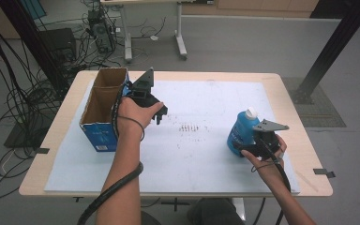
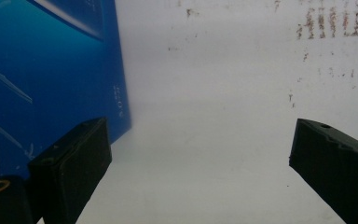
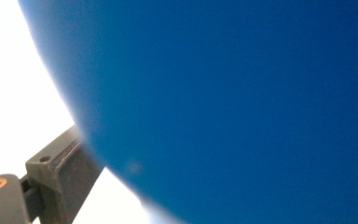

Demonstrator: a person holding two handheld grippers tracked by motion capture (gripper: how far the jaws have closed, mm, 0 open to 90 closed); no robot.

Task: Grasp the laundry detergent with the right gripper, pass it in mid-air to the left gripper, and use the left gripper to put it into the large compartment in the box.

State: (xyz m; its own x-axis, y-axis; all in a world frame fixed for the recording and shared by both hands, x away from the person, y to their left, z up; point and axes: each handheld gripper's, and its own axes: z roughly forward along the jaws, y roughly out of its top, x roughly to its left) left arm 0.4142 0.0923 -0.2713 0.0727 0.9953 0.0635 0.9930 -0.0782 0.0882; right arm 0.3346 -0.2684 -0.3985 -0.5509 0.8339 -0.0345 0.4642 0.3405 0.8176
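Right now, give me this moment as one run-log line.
right gripper: jaws wide around blue bottle, upright on mat | left gripper: open, empty, beside blue cardboard box | table: bottle not yet boxed

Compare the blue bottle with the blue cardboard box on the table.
The blue bottle is rounded with a white cap; the cardboard box is rectangular and open-topped. The bottle stands at the table's right, against the right gripper; the box sits at the left, beside the left gripper, untouched. The box is larger. Both are blue and upright.
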